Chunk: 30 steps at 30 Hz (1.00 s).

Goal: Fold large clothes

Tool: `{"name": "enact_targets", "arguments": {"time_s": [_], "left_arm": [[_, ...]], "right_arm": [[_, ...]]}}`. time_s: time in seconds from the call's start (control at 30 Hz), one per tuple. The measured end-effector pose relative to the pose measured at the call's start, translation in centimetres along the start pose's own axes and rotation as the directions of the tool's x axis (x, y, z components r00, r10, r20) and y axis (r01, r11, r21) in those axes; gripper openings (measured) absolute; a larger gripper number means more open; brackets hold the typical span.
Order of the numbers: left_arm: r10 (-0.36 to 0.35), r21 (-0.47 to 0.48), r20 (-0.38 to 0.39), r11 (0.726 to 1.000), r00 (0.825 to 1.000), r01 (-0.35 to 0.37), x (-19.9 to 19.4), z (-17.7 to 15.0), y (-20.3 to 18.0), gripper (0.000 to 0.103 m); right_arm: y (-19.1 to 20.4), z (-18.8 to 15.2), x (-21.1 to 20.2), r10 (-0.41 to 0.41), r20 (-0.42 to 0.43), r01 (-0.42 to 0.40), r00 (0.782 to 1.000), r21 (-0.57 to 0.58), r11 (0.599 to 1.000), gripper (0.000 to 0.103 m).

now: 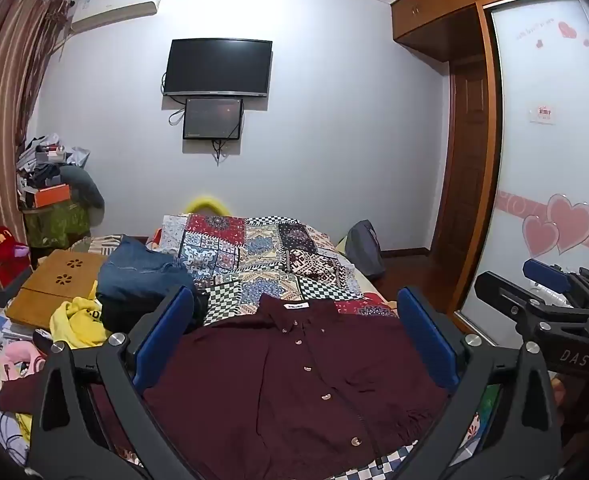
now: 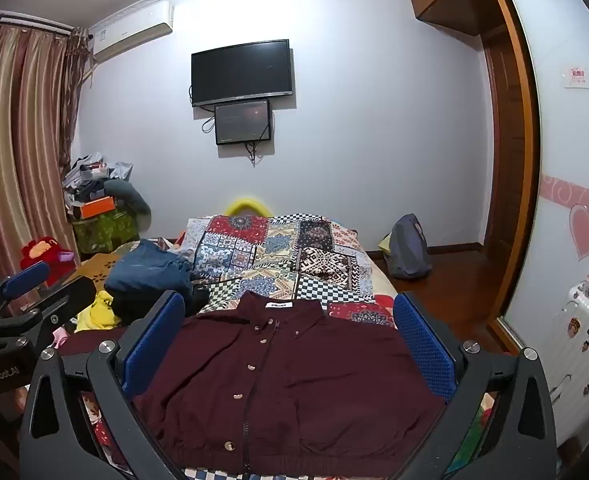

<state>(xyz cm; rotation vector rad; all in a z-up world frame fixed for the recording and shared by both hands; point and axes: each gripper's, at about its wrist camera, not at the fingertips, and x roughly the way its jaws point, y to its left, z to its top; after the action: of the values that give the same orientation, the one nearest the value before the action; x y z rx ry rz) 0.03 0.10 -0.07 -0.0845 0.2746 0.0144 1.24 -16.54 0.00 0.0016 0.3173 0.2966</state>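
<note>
Fingers on the left gripper (image 1: 294,344) are spread wide and hold nothing. The right gripper (image 2: 290,344) is spread just as wide and is empty too. Both are held above the near part of the dark red jacket (image 1: 294,376), which is laid flat on the patchwork bedspread (image 1: 254,248), front up, collar far away, hem close. Its long way is seen going side to side. The left sleeve (image 1: 18,396) is closer to the left gripper.

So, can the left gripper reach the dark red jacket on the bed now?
Probably yes. The left gripper is open and empty, the dark red jacket lies flat right before it, and nothing stands between.
</note>
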Motion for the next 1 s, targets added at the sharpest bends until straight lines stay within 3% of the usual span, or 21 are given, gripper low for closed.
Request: {"name": "enact_targets", "arguments": {"time_s": [1.0], "left_arm": [[0.019, -0.005, -0.011, 1.0, 1.0, -0.019, 0.5, -0.1, 1.2, 0.102]], "right_arm": [[0.1, -0.3, 0.3, 0.005, -0.021, -0.005, 1.0, 0.013, 1.0, 0.103]]}}
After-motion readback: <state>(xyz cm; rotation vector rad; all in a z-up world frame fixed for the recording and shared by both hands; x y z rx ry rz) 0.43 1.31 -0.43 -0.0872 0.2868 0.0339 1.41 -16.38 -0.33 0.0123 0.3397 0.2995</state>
